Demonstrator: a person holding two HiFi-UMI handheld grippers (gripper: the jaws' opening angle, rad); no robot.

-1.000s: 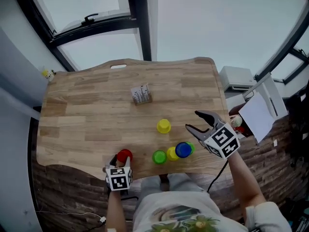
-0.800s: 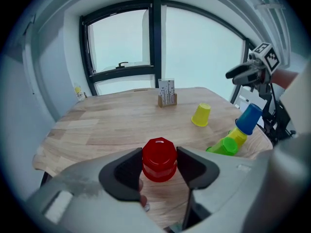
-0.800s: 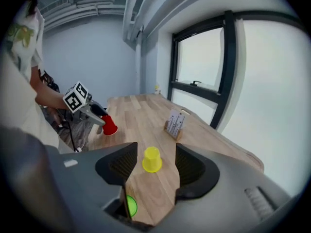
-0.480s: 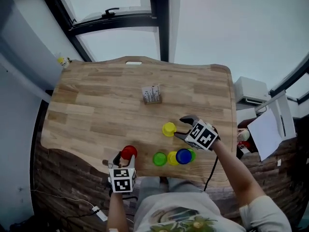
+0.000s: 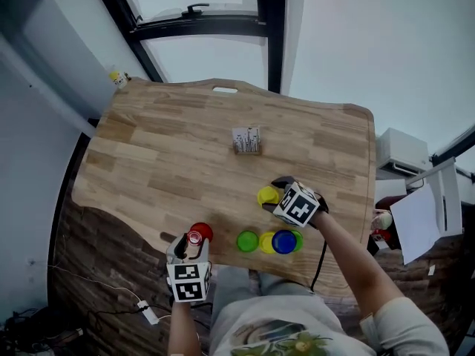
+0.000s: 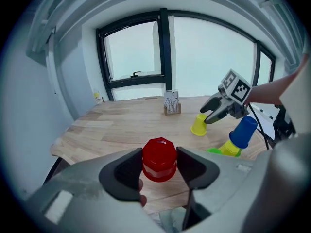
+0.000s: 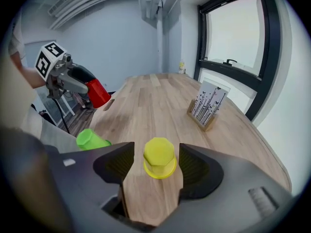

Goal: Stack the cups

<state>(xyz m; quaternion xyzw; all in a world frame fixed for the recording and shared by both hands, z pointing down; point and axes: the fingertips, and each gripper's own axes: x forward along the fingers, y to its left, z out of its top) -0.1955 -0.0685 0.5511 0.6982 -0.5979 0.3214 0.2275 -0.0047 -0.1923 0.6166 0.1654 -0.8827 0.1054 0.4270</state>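
Observation:
An upside-down red cup (image 6: 159, 158) is held a little above the wooden table (image 5: 163, 154), and my left gripper (image 6: 159, 161) is shut on it; it shows at the near edge (image 5: 199, 234) in the head view. My right gripper (image 7: 155, 161) straddles an upside-down yellow cup (image 7: 159, 158) standing on the table. Its jaws have just been opening, and the pads stand apart from the cup on both sides. In the head view this yellow cup (image 5: 267, 196) sits just left of the right gripper's marker cube.
A row of cups stands near the front edge: a green cup (image 5: 246, 241), a yellow one (image 5: 266, 242) and a blue cup (image 5: 283, 241) on top of others. A card holder (image 5: 246, 140) stands mid-table. A small yellow bottle (image 5: 116, 76) sits at the far left corner.
My right gripper has come down and leftward until its jaws flank the yellow cup. The left gripper has risen slightly with the red cup in it.

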